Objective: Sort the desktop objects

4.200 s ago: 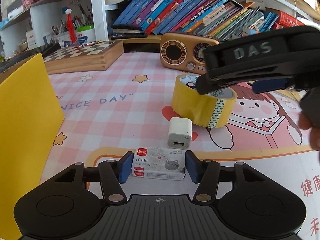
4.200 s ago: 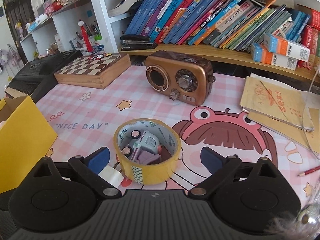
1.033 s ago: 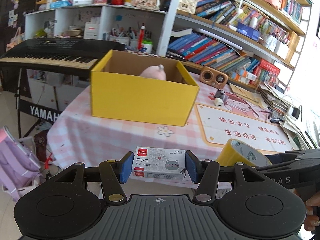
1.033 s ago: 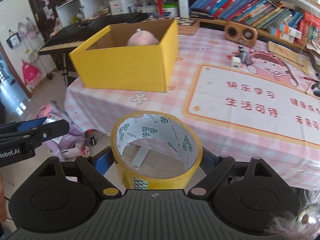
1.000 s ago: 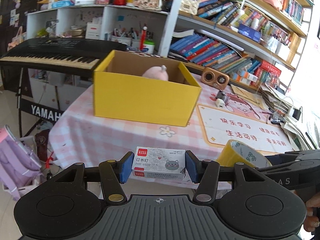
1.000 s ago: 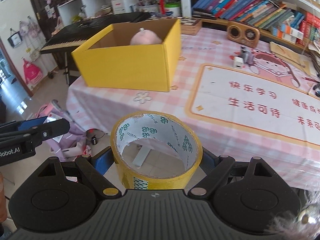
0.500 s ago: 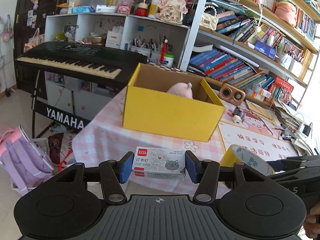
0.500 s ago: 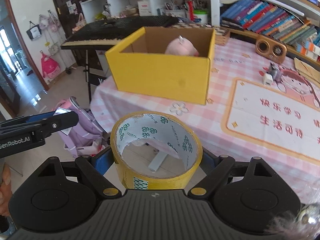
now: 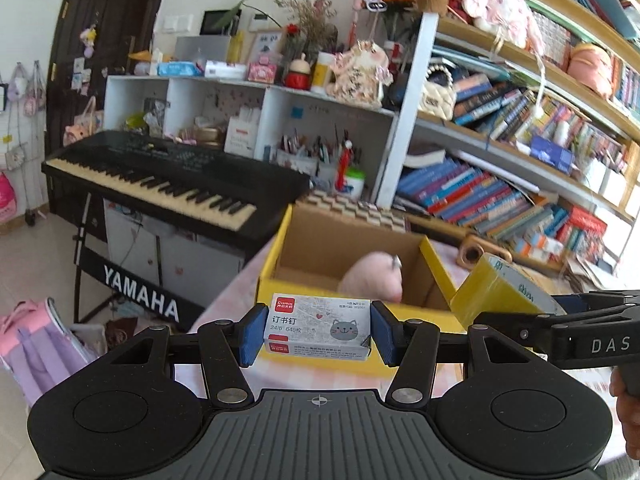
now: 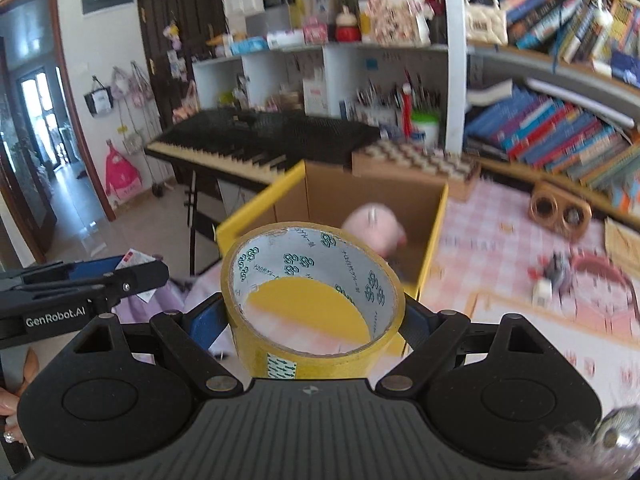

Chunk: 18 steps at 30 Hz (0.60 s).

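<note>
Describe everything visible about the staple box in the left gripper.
The staple box is a small, flat cardboard carton, white-grey with red corner labels, printed Chinese text and a grey cartoon cat face. It sits level, long side across, clamped at its two short ends by the left gripper's blue pads, held in the air before the yellow box.

A cluttered study around the sorting spot

A black Yamaha keyboard [image 9: 160,184] stands on its stand just off the surface's far left edge, with a white cubby shelf [image 9: 256,120] of pens and trinkets behind it. Bookshelves [image 9: 500,196] packed with leaning books run along the far right edge. On the pink checked tablecloth [image 10: 508,236] a wooden chessboard box [image 10: 416,164] sits at the far edge, and a copper retro radio [image 10: 560,209] lies towards the books. A pink-and-purple backpack [image 9: 32,336] rests on the floor.
</note>
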Tool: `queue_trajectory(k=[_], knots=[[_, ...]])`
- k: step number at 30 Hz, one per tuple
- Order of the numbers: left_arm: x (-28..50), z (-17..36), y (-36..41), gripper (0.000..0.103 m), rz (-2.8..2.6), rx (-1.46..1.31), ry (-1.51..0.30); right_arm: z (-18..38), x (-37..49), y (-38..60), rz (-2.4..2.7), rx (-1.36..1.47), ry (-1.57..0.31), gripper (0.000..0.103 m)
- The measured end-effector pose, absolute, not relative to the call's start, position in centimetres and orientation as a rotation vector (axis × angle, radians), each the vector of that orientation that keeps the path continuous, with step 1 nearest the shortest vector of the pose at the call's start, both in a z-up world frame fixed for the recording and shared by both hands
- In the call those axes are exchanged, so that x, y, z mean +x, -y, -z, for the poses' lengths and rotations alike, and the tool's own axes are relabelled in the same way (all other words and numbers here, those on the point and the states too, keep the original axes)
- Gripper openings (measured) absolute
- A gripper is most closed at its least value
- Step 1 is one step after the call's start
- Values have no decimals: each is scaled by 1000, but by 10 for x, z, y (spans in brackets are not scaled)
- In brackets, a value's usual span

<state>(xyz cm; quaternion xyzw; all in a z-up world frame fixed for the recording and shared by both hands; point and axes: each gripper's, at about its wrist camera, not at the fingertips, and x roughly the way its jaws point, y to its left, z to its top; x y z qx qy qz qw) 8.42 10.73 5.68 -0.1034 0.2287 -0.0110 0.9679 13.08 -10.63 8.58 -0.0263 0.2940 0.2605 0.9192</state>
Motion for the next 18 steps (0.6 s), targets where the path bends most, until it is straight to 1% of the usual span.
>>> queue_trajectory(k=[11, 18], knots=[[171, -61, -77, 54, -5, -113, -483, -109, 247, 99, -608, -90, -516, 87], [231, -43, -52, 54, 1, -42, -590, -103, 316, 70, -689, -160, -547, 87]])
